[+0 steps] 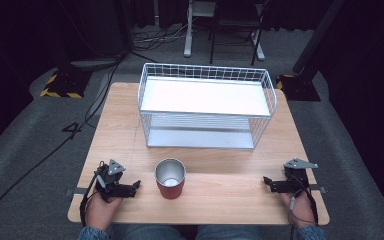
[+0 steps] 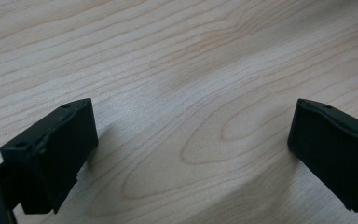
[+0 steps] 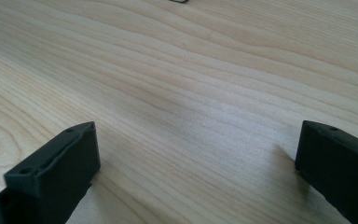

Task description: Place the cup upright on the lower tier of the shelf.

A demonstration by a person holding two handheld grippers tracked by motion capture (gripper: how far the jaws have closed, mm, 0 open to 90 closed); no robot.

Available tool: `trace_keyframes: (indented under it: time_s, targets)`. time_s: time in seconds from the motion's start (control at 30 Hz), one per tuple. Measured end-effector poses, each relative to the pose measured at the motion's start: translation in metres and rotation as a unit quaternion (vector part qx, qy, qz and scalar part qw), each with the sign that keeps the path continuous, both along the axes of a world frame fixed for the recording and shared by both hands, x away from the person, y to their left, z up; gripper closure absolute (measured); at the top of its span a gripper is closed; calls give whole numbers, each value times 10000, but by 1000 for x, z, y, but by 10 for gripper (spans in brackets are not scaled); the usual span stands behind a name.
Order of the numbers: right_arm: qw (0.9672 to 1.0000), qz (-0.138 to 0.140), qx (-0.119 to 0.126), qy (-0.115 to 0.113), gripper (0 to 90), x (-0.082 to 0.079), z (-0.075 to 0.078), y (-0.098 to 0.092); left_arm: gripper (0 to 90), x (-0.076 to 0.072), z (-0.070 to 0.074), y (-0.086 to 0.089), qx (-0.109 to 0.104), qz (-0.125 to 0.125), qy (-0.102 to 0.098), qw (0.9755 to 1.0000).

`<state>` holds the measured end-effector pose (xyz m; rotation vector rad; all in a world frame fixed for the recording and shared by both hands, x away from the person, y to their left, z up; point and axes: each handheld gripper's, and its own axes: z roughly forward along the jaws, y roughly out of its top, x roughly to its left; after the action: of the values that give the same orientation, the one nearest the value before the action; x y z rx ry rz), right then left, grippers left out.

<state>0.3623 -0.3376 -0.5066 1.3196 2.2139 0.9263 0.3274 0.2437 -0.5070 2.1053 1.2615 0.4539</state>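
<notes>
A red cup [image 1: 170,178] with a shiny metal inside stands upright near the front middle of the wooden table [image 1: 215,160]. Behind it sits a white wire basket rack [image 1: 206,106] with two shelves. My left gripper [image 1: 134,188] rests on the table at the front left, a short way left of the cup, pointing toward it. Its jaws stand wide apart over bare wood [image 2: 191,140], open and holding nothing. At the front right, my right gripper [image 1: 268,183] lies on the table pointing left, also open over bare wood [image 3: 196,154].
The table's front edge runs just under both hands. Grey carpet surrounds the table, with black cables [image 1: 45,150] trailing on the left. A desk frame and chair legs [image 1: 225,30] stand beyond the far edge.
</notes>
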Motion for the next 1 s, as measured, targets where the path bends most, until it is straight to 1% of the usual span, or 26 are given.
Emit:
trace_keyframes:
  time_s: [0.23, 0.57, 0.63, 0.7, 0.73, 0.77, 0.8, 0.83, 0.87, 0.93, 1.0]
  targets:
    - [10000, 87, -3, -31, 18, 0, 0, 1, 24, 0, 0, 0, 3, 41, -1, 10000]
    - [9999, 89, 7, -78, 43, 0, 0, 1, 29, -2, 1, 1, 16, 94, -2, 10000]
    - [9999, 84, 3, -87, 44, 0, 0, 2, 43, -3, 1, 1, -3, 122, -12, 9999]
    - [9999, 74, 10, -79, 44, 0, 0, 2, 39, -4, 1, 1, -19, 144, -5, 9999]
    - [9999, 82, 9, -71, 44, 0, 0, 2, 16, -5, 1, 1, -63, 182, 23, 9998]
    - [9999, 82, 9, -71, 44, 0, 0, 2, 0, -5, 1, 1, -63, 182, 23, 9998]
    - [9999, 82, 8, -72, 44, 0, 1, 2, 0, -7, 2, 2, -162, 215, 24, 9996]
    - [9999, 76, 10, -78, 44, 0, 0, 2, 0, -11, 4, 3, -243, 250, -92, 9994]
    - [9999, 77, 11, -81, 44, 0, 0, 2, 0, -13, 6, 5, -284, 224, -181, 9992]
    - [9999, 76, 10, -80, 44, 0, 0, 2, 0, -17, 11, 6, -391, 217, -314, 9985]
    - [9999, 76, 11, -80, 44, 0, 0, 2, 0, -22, 15, 4, -437, 189, -422, 9980]
